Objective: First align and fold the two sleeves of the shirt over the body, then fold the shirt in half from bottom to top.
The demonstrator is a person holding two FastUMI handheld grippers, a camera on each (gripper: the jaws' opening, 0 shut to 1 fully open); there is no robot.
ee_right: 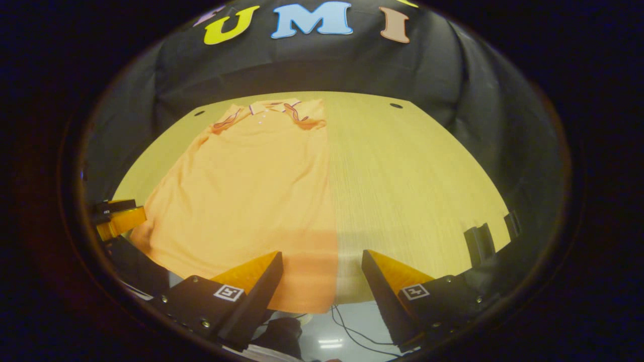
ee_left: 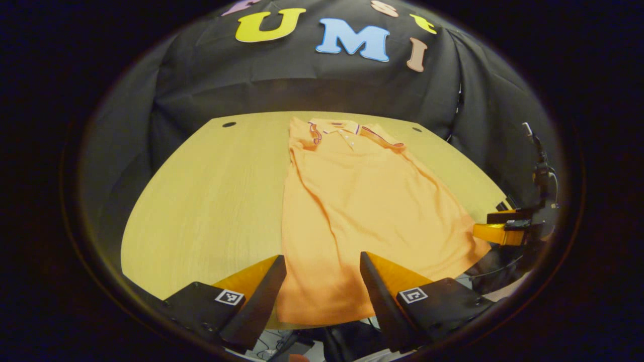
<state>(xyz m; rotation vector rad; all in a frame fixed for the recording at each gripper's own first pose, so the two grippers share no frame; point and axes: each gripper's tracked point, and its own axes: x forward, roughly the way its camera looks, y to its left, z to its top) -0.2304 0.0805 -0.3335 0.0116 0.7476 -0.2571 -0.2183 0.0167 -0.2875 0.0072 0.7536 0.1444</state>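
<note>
Two grippers hover at the near edge of the wooden table [ee_left: 201, 201], both with fingers spread apart and holding nothing. The orange polo shirt [ee_left: 362, 201] lies flat, collar toward the far edge, hem at the near edge and slightly overhanging it.

Sleeves — both look already folded in over the body: the outline is a narrow strip with straight side edges, and the trimmed sleeve cuffs sit up beside the collar [ee_left: 336, 128]. Judged: step one done, bottom-to-top fold not yet started.

Left gripper [ee_left: 322, 281] sits over the hem near its left corner; the shirt's left edge runs up from just inside its left finger. Right gripper [ee_right: 322, 281] straddles the hem's right corner — the shirt's right edge [ee_right: 329, 201] passes between its fingers. In the left gripper view the right gripper also appears at the far right, off the shirt's corner.

Placement reads as staging: one gripper per hem corner, so the hem can lift evenly and travel toward the collar without skewing.

Risk: a pinch that takes only the top layer would let the folded sleeves slip.
</note>
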